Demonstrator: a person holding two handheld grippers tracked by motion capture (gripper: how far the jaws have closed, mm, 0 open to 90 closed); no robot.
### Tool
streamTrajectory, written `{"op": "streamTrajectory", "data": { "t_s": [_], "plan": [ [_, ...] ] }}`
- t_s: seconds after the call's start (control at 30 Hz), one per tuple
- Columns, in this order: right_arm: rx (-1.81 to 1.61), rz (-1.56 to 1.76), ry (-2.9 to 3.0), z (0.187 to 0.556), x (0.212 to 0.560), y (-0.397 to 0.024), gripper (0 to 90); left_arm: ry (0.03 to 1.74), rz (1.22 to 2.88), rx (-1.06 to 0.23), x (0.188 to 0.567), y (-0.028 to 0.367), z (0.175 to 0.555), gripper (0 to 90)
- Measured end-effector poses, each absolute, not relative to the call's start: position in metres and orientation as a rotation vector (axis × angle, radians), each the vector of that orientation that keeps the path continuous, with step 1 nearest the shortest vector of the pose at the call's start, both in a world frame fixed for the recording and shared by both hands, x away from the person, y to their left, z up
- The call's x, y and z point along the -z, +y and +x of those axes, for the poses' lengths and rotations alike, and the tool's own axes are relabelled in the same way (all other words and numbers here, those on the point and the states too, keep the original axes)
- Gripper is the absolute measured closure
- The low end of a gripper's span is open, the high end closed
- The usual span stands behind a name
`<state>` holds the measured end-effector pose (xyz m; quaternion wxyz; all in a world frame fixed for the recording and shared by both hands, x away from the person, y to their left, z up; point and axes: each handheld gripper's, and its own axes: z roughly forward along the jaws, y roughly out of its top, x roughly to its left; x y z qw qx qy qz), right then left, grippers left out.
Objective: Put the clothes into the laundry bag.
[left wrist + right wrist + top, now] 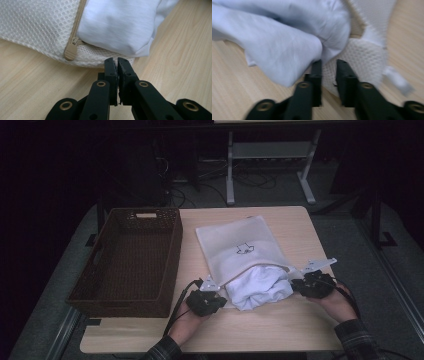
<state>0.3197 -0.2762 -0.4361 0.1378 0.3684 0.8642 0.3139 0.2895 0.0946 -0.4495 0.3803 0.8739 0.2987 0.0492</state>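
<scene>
A white mesh zip bag (pixel 240 242) lies on the wooden table (pixel 280 325) with a white garment (pixel 260 289) bulging out of its open near end. At the bag's near left corner my left gripper (pixel 222 295) is shut, and in the left gripper view its tips (pixel 117 61) pinch the mesh edge (pixel 82 58) just below the tan zipper pull (pixel 71 48) and the garment (pixel 120 22). My right gripper (pixel 294 281) is at the opening's right side. Its jaws (pixel 329 63) stand apart with mesh (pixel 359 57) showing between them and the garment (pixel 279 42) against the left jaw.
A dark brown woven basket (pixel 172 265) stands to the left of the bag, taking up the table's left side. Bare wood runs along the front edge and the right of the bag. Beyond the table are a dark floor and a metal frame (pixel 230 170).
</scene>
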Motion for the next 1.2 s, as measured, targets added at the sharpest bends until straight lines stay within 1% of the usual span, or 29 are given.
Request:
{"op": "streamTrajectory", "data": {
  "t_s": [0.1,0.17,0.33,0.43,0.6,0.8,0.9,1.0,1.2],
  "plan": [
    [-1.029,1.089,2.460,0.308,0.419,-0.284,57.3,0.764,2.213,-0.108,0.452,0.097,0.290,86.5],
    [-1.102,1.070,2.471,0.298,0.411,-0.282,52.7,0.777,2.200,-0.088,0.454,0.099,0.291,86.4],
    [-1.222,0.915,2.544,0.281,0.398,-0.248,44.2,0.770,2.206,-0.103,0.455,0.098,0.290,86.2],
    [-1.241,0.791,2.591,0.279,0.392,-0.222,43.2,0.783,2.206,-0.095,0.455,0.098,0.290,86.2],
    [-1.243,0.685,2.639,0.286,0.387,-0.186,42.2,0.778,2.228,-0.106,0.457,0.097,0.289,86.4],
    [-1.158,0.574,2.714,0.302,0.395,-0.144,39.2,0.785,2.223,-0.098,0.457,0.097,0.290,86.4],
    [-1.085,0.539,2.777,0.308,0.407,-0.126,36.7,0.784,2.234,-0.106,0.457,0.096,0.289,86.6],
    [-0.968,0.517,2.812,0.308,0.422,-0.118,35.0,0.775,2.251,-0.114,0.458,0.096,0.289,86.9],
    [-0.933,0.536,2.816,0.307,0.438,-0.120,35.1,0.784,2.263,-0.112,0.461,0.094,0.288,87.1]
  ]
}}
